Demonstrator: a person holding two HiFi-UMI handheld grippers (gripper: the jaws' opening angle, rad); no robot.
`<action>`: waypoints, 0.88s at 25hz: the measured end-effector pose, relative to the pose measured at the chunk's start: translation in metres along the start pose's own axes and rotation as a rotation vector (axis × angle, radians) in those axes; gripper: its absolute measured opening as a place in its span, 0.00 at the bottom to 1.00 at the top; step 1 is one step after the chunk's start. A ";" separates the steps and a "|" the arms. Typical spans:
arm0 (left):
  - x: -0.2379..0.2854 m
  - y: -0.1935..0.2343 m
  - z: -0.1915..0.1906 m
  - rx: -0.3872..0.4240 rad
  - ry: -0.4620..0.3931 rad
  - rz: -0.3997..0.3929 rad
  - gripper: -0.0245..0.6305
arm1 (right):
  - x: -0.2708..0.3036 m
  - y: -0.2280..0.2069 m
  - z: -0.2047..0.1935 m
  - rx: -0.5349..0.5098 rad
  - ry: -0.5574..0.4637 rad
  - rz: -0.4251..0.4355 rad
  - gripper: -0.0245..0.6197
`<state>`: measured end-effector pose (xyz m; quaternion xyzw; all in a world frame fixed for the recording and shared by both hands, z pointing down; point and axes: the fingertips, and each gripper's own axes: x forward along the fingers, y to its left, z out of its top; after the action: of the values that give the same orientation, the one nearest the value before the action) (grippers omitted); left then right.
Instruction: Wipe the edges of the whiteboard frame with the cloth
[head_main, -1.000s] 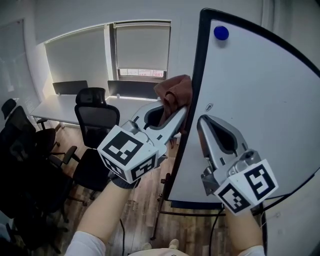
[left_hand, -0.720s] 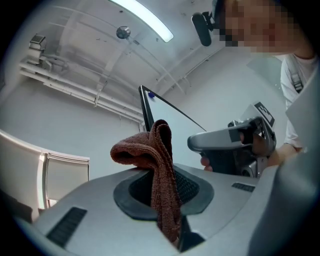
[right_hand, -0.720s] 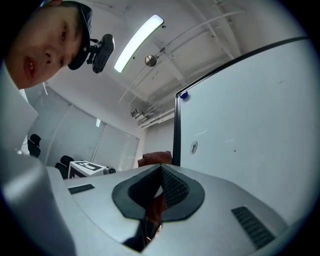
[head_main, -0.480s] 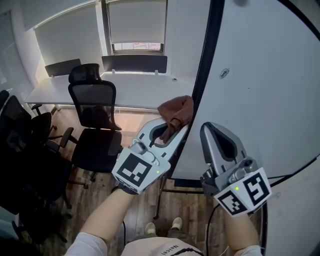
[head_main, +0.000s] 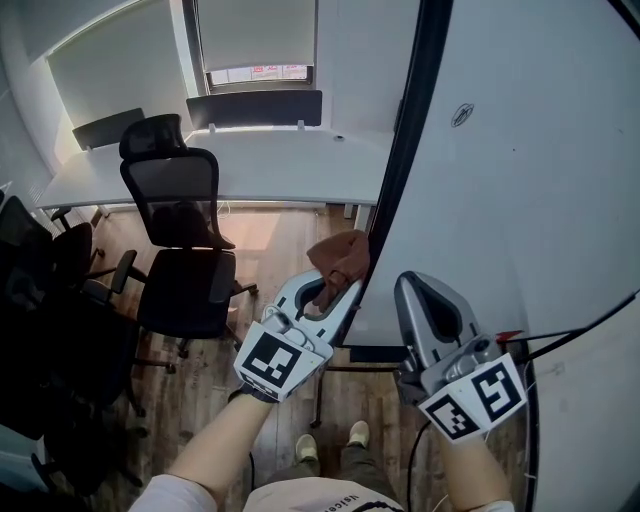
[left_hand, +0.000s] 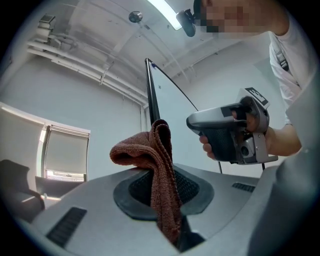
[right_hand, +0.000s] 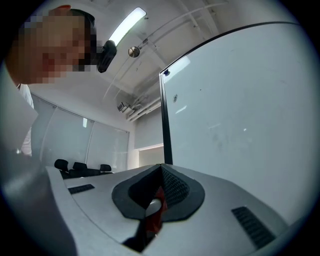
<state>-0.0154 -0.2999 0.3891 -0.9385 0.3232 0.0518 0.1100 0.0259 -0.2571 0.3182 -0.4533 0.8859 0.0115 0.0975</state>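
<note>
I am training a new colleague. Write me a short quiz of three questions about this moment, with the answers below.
1. True or false: the left gripper holds a brown cloth.
2. Which part of the whiteboard frame is nearest the cloth in the head view? A: the black left edge. B: the top edge. C: the right edge.
3. Fill in: the jaws of the right gripper are ____ (open or shut).

Key: 1 true; 2 A; 3 shut.
</note>
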 end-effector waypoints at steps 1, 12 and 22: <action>0.000 -0.002 -0.006 -0.004 0.003 -0.001 0.14 | -0.001 -0.001 -0.006 0.006 0.006 -0.004 0.05; 0.002 -0.008 -0.042 -0.105 0.036 0.013 0.14 | -0.007 -0.005 -0.027 0.015 0.051 -0.011 0.05; -0.009 -0.006 -0.039 -0.125 0.029 0.022 0.14 | -0.004 0.001 -0.044 0.039 0.071 0.005 0.05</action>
<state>-0.0179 -0.2992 0.4295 -0.9406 0.3310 0.0595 0.0458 0.0206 -0.2584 0.3617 -0.4492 0.8901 -0.0215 0.0747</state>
